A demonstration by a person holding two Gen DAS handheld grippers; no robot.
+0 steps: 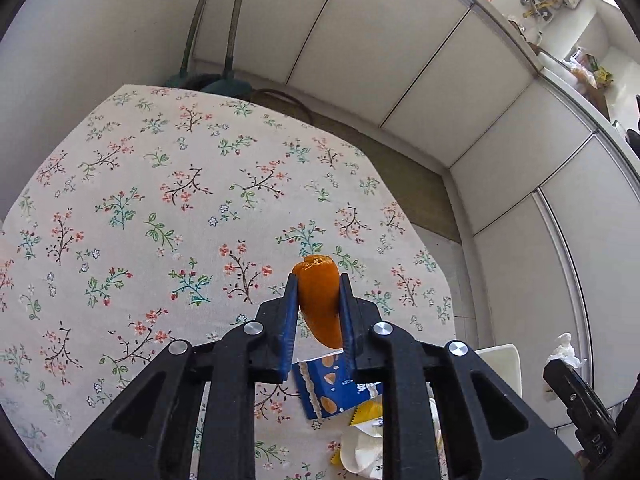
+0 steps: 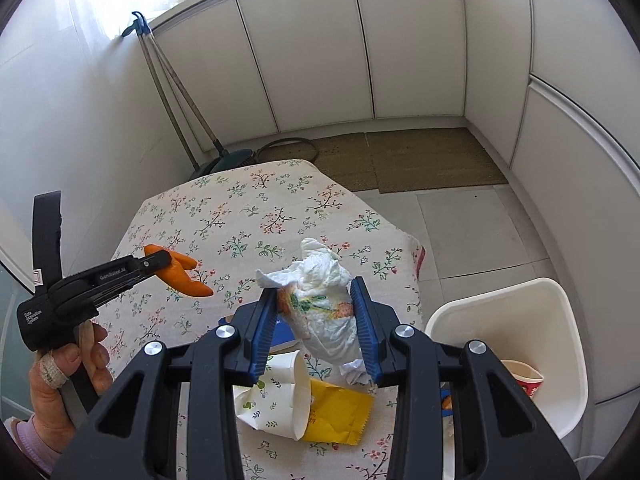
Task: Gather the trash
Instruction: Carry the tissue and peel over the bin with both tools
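My left gripper (image 1: 318,280) is shut on a piece of orange peel (image 1: 320,300) and holds it above the floral tablecloth (image 1: 160,200). The right wrist view shows the same peel (image 2: 188,280) in the left gripper (image 2: 168,258), held by a person's hand (image 2: 60,372). My right gripper (image 2: 316,284) is shut on a crumpled white tissue wad with printed colours (image 2: 324,304), raised over the table. Under it lie a squashed paper cup (image 2: 276,396), a yellow wrapper (image 2: 336,412) and a blue snack packet (image 1: 332,388). A white bin (image 2: 512,320) stands to the right of the table.
The bin holds a red-and-white paper cup (image 2: 524,380). Brooms (image 2: 176,104) lean in the far corner behind the table. White cabinet doors (image 2: 320,48) line the walls, and brown mats (image 2: 420,160) cover the floor beyond the table.
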